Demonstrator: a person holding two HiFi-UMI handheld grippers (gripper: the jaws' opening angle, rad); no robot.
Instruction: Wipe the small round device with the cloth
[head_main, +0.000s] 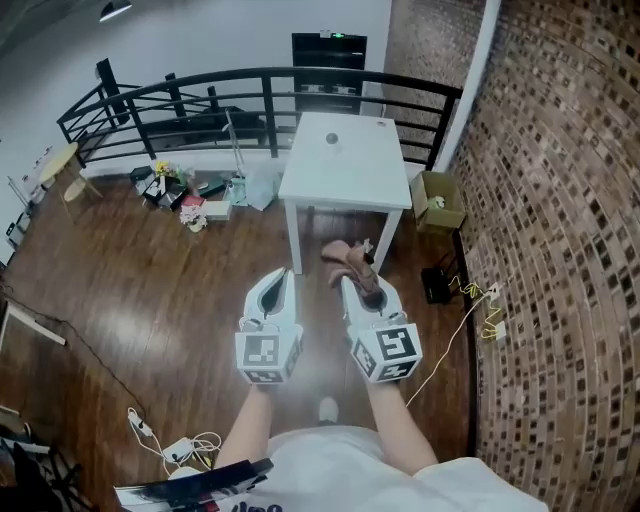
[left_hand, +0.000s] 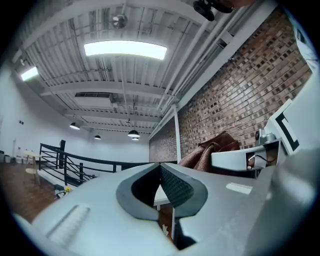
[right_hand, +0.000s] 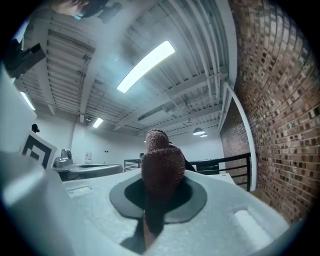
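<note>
The small round device (head_main: 332, 139) is a dark dot on the white table (head_main: 350, 175), far ahead of both grippers. I hold both grippers side by side at chest height over the wood floor. My right gripper (head_main: 347, 284) is shut on a brown cloth (head_main: 349, 258), which bunches up out of its jaws. That cloth (right_hand: 161, 167) fills the middle of the right gripper view, above the right gripper (right_hand: 158, 197). My left gripper (head_main: 284, 274) is shut with nothing in it. In the left gripper view its pads (left_hand: 172, 187) meet, and the cloth (left_hand: 212, 150) shows to the right.
A black railing (head_main: 260, 90) runs behind the table. A curved brick wall (head_main: 560, 200) closes the right side. A cardboard box (head_main: 437, 200) sits by the table's right leg. Clutter (head_main: 190, 195) lies on the floor at left. Cables (head_main: 470, 300) and a power strip (head_main: 180, 450) lie on the wood floor.
</note>
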